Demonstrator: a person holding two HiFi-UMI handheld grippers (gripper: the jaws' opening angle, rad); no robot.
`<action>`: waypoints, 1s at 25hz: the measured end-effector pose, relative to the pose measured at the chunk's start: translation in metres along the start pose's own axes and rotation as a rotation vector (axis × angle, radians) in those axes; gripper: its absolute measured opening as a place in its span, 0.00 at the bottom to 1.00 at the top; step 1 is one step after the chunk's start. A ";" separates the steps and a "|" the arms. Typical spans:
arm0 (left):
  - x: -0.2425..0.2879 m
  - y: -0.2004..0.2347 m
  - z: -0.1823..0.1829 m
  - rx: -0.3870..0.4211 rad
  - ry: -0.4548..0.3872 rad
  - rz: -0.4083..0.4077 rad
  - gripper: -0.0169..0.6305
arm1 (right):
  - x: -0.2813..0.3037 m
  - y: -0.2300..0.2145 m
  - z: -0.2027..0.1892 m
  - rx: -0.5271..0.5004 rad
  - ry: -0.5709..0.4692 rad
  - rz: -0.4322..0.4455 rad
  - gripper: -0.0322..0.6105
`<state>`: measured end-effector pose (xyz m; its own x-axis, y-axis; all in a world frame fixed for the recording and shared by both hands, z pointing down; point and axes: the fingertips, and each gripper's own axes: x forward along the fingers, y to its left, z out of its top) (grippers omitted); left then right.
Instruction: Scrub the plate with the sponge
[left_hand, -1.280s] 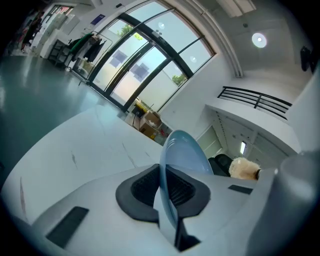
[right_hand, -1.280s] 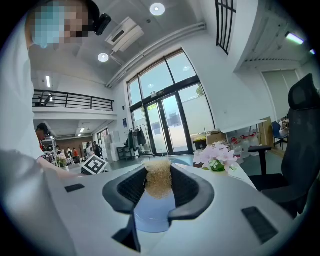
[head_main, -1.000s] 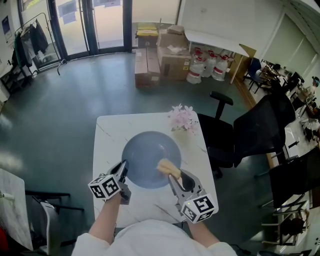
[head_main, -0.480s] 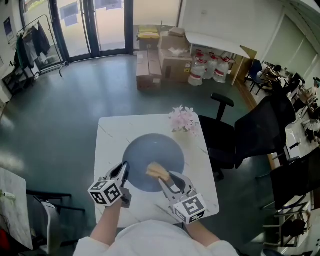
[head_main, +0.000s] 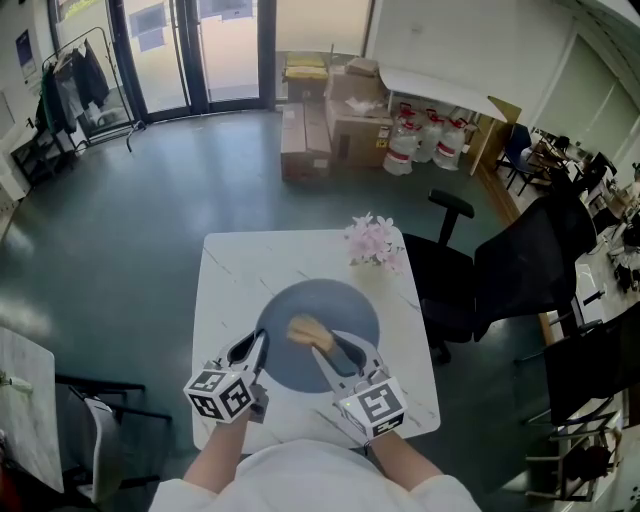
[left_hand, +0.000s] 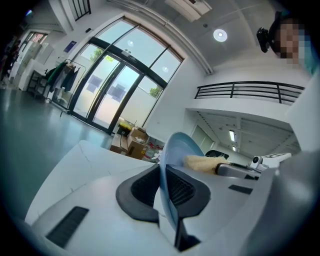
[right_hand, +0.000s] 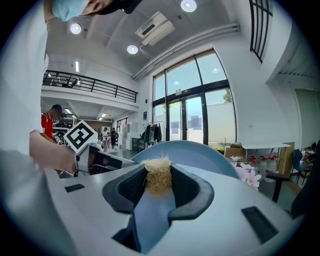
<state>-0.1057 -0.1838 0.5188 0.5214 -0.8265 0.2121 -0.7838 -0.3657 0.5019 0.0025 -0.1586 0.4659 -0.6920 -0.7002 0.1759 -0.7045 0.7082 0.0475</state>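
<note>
A round blue-grey plate (head_main: 330, 305) is held up over the white table (head_main: 225, 265). My left gripper (head_main: 258, 343) is shut on the plate's near-left rim; in the left gripper view the rim (left_hand: 170, 165) stands edge-on between the pads. My right gripper (head_main: 322, 347) is shut on a tan fibrous sponge (head_main: 303, 329) that rests on the plate's face, left of its middle. The right gripper view shows the sponge (right_hand: 158, 180) squeezed between the pads with the plate (right_hand: 200, 155) right behind it.
A bunch of pink flowers (head_main: 372, 240) stands at the table's far right corner. Black office chairs (head_main: 500, 270) stand to the right of the table. Cardboard boxes (head_main: 345, 105) and water jugs (head_main: 420, 140) are stacked on the floor beyond.
My right gripper has carried the sponge leftward across the plate, from its right part to left of its middle. The left gripper has risen a little and tilted the plate, still gripping the rim.
</note>
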 end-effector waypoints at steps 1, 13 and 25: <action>-0.001 -0.001 -0.001 0.001 0.000 -0.002 0.09 | -0.001 -0.005 0.002 -0.005 -0.005 -0.013 0.27; -0.004 0.022 0.022 -0.071 -0.080 0.051 0.09 | -0.026 -0.032 -0.020 0.013 0.058 -0.106 0.27; -0.002 -0.001 0.003 -0.015 -0.022 -0.003 0.09 | 0.003 0.016 -0.010 -0.007 0.044 0.032 0.27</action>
<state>-0.1067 -0.1834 0.5153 0.5162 -0.8347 0.1920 -0.7769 -0.3620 0.5153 -0.0097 -0.1485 0.4774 -0.7062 -0.6729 0.2203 -0.6810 0.7307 0.0485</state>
